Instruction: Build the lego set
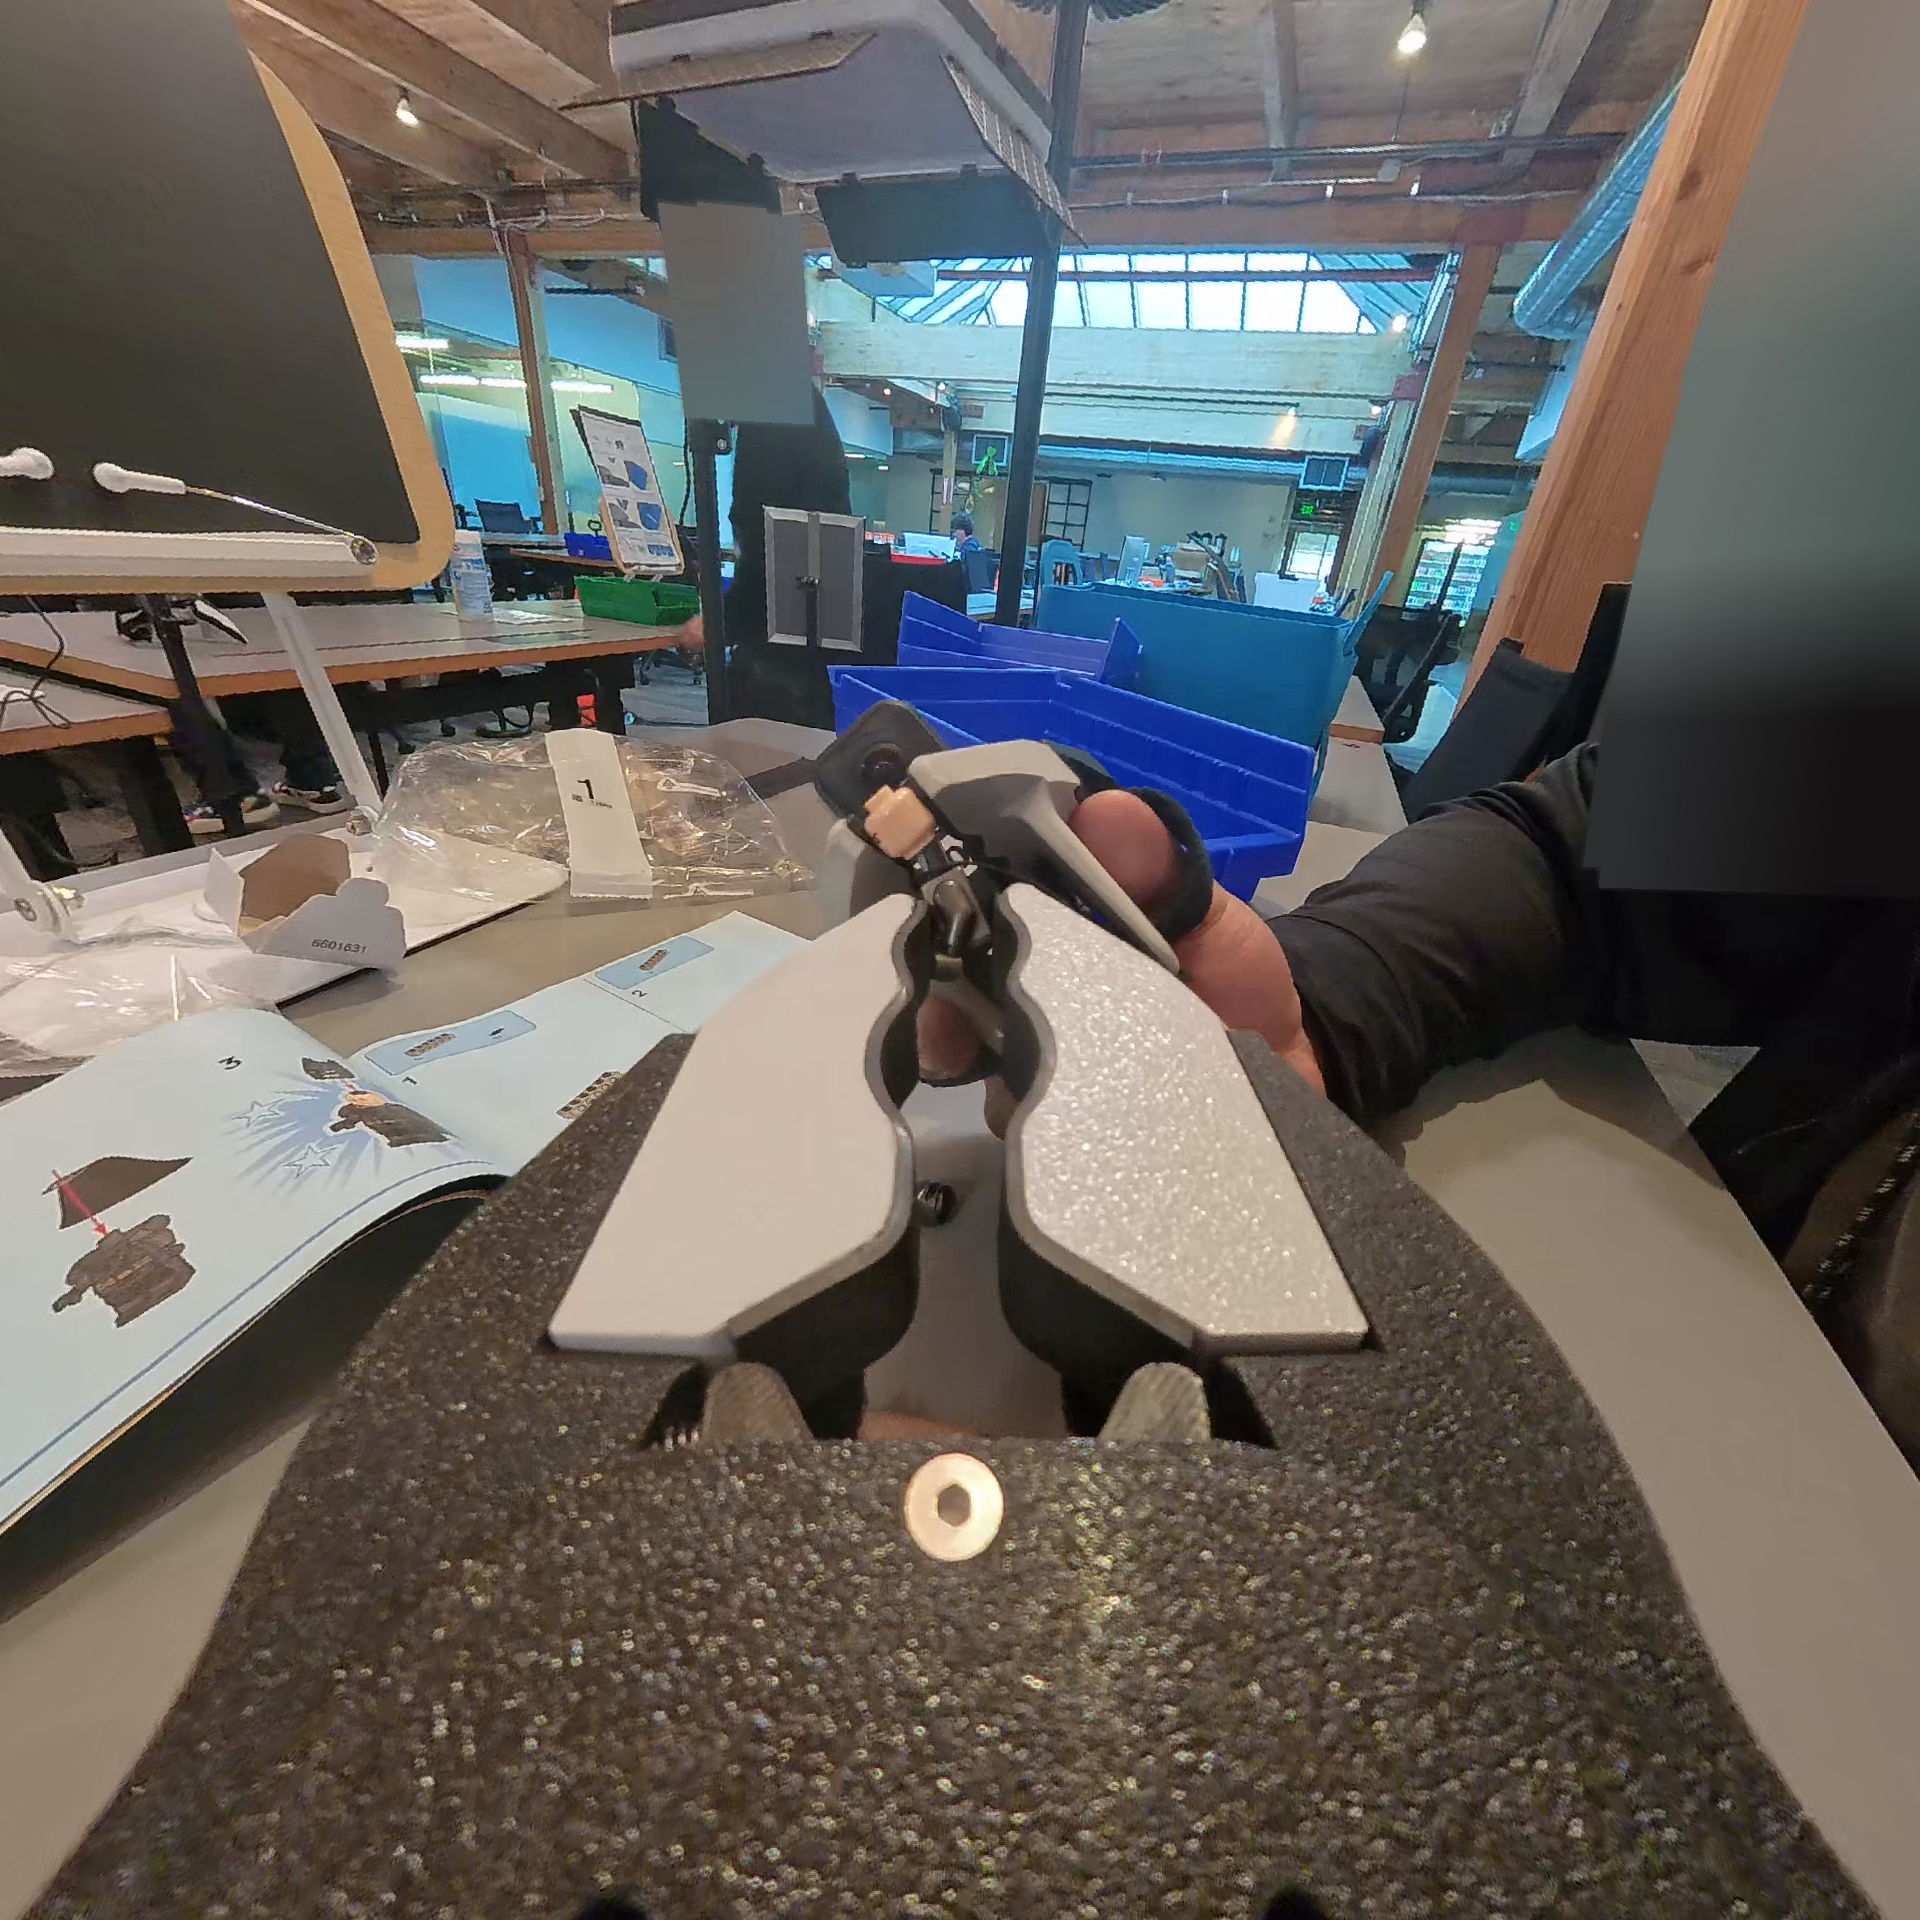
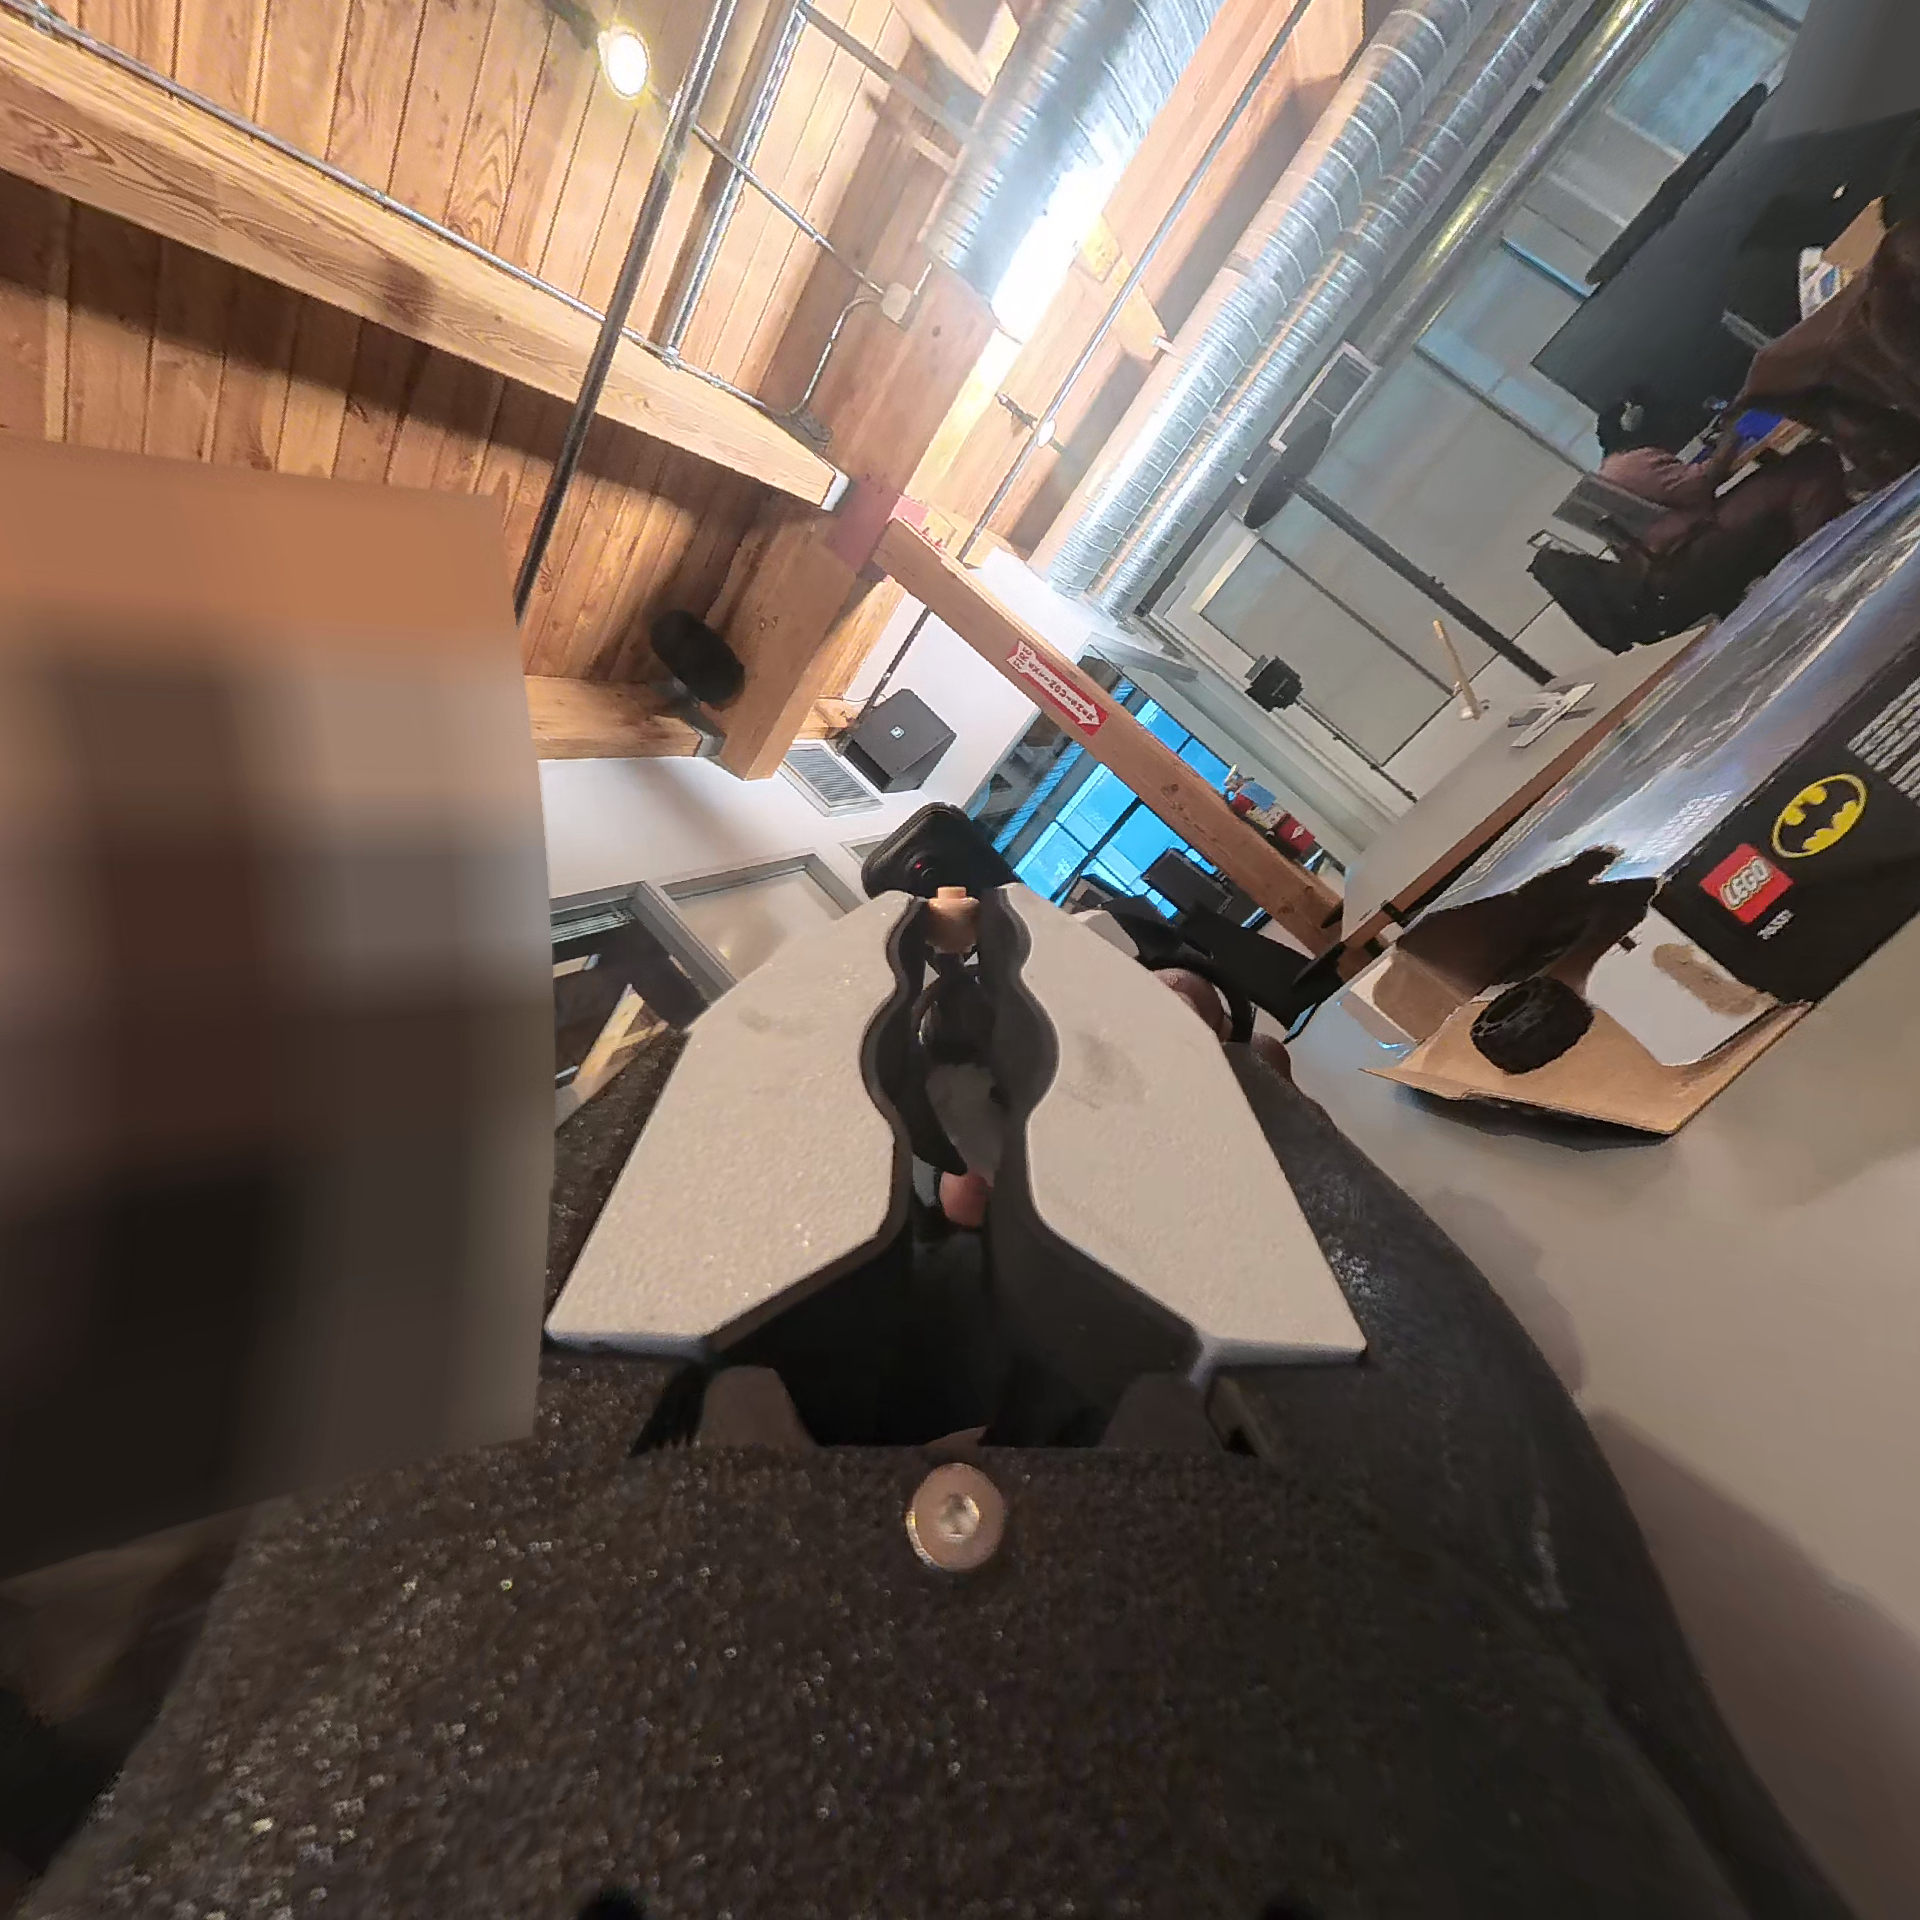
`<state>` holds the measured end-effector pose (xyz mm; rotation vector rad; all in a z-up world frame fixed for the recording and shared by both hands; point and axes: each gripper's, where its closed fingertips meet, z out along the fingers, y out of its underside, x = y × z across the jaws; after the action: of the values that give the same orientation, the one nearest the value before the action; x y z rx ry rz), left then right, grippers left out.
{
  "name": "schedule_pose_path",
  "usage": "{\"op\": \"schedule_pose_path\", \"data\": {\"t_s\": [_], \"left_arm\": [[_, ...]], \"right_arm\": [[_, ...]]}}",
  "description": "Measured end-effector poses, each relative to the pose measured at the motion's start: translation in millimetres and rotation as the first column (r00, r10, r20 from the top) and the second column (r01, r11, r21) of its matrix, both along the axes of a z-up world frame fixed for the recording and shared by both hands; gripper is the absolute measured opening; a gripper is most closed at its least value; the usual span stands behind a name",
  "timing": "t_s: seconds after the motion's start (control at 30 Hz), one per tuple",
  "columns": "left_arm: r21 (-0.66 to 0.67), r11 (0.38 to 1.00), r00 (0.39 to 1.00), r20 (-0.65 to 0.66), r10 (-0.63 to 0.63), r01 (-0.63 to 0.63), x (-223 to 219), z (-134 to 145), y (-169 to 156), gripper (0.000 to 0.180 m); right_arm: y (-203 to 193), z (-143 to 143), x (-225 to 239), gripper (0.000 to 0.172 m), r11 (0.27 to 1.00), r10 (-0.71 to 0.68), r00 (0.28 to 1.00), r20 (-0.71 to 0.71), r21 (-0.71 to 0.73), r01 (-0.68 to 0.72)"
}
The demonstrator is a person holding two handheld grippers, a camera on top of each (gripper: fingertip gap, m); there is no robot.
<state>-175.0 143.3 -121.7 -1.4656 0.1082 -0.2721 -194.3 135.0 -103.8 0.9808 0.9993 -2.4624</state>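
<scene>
So a tiny toy figure (image 1: 951, 909) with a black body and a tan head (image 1: 896, 808) is being pinched by both claws at once, up above the grey table (image 1: 1558, 1299). The left claw (image 1: 954, 925) is being kept clenched on the black lower part of the figure. The right claw (image 2: 951, 935) is being brought in from the opposite side and is clenched on the same figure, with the tan head poking out right at its tips. How much of the body is being pressed by which pad can't really be told, it's all pretty cramped in there. The right claw is being gripped by a hand (image 1: 1226, 966) in a dark sleeve. To the left of the claws, an open instruction booklet (image 1: 260, 1122) is lying on the table, with a clear plastic bag (image 1: 499, 800) behind it and blue bins (image 1: 1143, 727) being stacked further back. On the right-hand side, a dark box (image 2: 1766, 831) with a torn cardboard flap (image 2: 1621, 1081) is sitting on the table, and a black wheel (image 2: 1529, 1023) is resting on that flap.
</scene>
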Motion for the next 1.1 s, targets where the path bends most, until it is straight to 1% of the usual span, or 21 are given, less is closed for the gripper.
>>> {"op": "schedule_pose_path", "data": {"t_s": [0.53,0.77,1.0,1.1], "left_arm": [[0.072,0.997,0.997,0.082,-0.006,0.000,2.3,7.3,-0.4,0.010],[0.046,0.999,0.996,0.091,-0.027,0.023,2.1,4.6,-1.2,0.010],[-0.002,0.998,0.995,0.073,-0.065,0.065,2.7,0.0,-4.3,0.010],[-0.047,0.995,0.995,0.055,-0.082,0.084,3.3,-5.8,-4.1,0.010]], "right_arm": [[0.6,5.1,4.6,0.010,0.995,-0.089,0.994,-0.066,0.049,0.093],[-0.8,2.3,4.8,0.010,0.985,-0.091,0.992,-0.092,0.136,0.103],[-3.8,-2.4,6.5,0.010,0.967,-0.042,0.994,-0.102,0.246,0.067],[-3.3,-7.9,7.4,0.010,0.953,-0.012,0.995,-0.097,0.301,0.041]]}}
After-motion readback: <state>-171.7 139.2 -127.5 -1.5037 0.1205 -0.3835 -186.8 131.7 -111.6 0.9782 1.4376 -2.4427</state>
